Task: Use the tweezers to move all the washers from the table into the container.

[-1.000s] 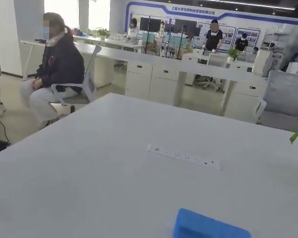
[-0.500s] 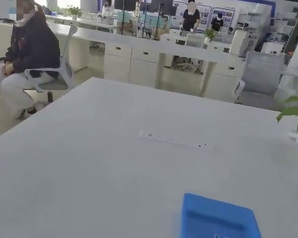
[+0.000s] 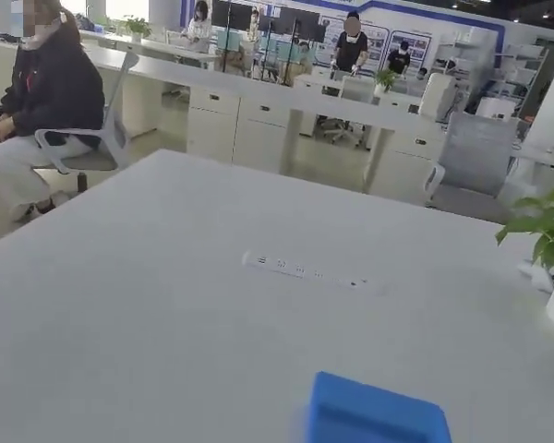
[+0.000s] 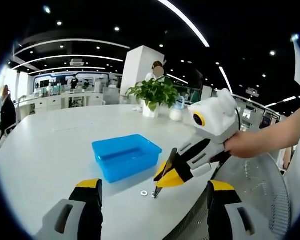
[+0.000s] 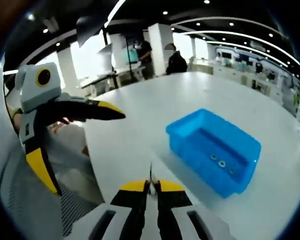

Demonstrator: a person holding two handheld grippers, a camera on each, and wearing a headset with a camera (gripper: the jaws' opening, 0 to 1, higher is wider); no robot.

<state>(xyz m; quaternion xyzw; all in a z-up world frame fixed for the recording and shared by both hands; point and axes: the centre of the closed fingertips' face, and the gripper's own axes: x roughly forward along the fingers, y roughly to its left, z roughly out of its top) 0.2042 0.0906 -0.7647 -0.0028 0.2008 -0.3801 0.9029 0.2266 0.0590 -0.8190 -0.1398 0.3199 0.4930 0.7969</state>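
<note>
Washers (image 5: 221,163), three or so, are already in the blue container (image 5: 196,159). One washer (image 4: 143,192) is left on the counter (image 4: 50,145), just beside the tweezers (image 5: 150,174) pinched in the right claw (image 5: 151,184). Left claw (image 4: 154,184) is spread.

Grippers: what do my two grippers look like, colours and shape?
They match. The left gripper and right gripper have pale grey-white bodies and tapered black fingers with yellow tips.

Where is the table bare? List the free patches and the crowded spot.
Bare: the table left of the blue container, and beyond the power strip. Crowded: beside the container, where a washer lies by the tweezers in the right gripper.
</note>
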